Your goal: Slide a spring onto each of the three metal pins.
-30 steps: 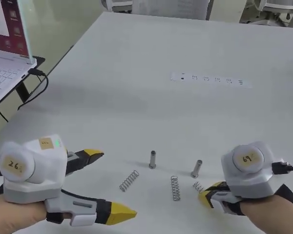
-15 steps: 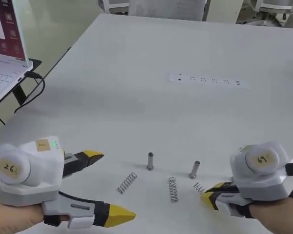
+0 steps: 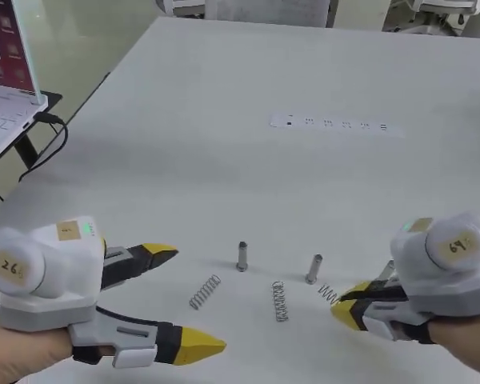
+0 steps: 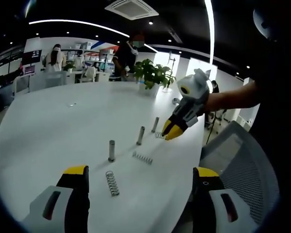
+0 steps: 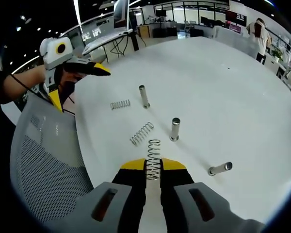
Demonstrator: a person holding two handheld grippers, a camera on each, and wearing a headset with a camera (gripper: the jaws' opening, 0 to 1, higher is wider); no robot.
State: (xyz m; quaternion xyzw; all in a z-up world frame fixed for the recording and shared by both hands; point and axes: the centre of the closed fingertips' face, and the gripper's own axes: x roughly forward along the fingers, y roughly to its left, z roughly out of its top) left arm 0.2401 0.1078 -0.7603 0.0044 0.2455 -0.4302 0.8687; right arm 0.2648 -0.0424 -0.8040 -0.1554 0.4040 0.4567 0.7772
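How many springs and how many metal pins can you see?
Springs: 3, one held in the right claw
Metal pins: 3, two upright, one lying down
Total: 6

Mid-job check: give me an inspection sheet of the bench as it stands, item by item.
Surface: white table, flat.
Job's things: left pin and middle pin upright, no springs on them; third pin seems to lie on its side; left spring and middle spring loose on the table.
Clutter: white strip with small marks, farther back.
Grippers: left gripper open, empty; right gripper shut on the held spring.
Cables: black cable by the laptop, off the table's edge.
Surroundings: chair beyond the far edge; plant; people behind.
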